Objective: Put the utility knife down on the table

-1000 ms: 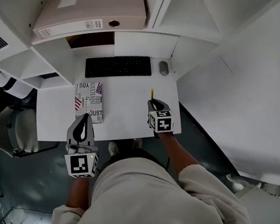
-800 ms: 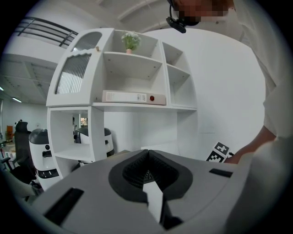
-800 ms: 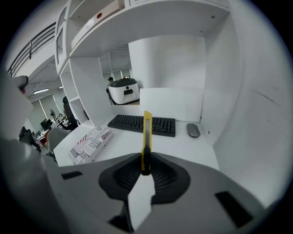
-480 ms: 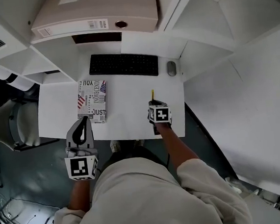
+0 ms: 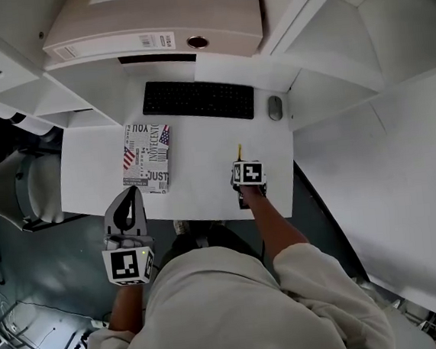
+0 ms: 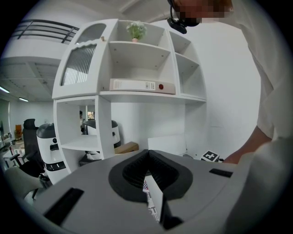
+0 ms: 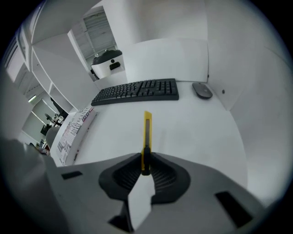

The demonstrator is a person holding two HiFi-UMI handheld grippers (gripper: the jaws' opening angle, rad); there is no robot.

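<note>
Head view: your right gripper (image 5: 240, 165) holds the utility knife (image 5: 240, 152) at the tabletop's (image 5: 202, 171) lower right. Left gripper view: your left gripper (image 6: 147, 155) has its fingers together, empty. Right gripper view: fingers clamp the utility knife, aimed at the keyboard (image 7: 137, 89).

Seemingly beige short-sleeved shirt (image 5: 238, 306)

Left gripper (image 6: 149, 153): jaws together at the tips, nothing between them. A strip of a printed book (image 6: 153, 204) shows through the gap behind them. Ahead is a white shelf unit (image 6: 105, 119) with a pale binder (image 6: 142, 85) lying flat on one shelf and a small plant (image 6: 136, 30) on the top shelf. The person's white sleeve (image 6: 271, 91) fills the right edge.
</note>
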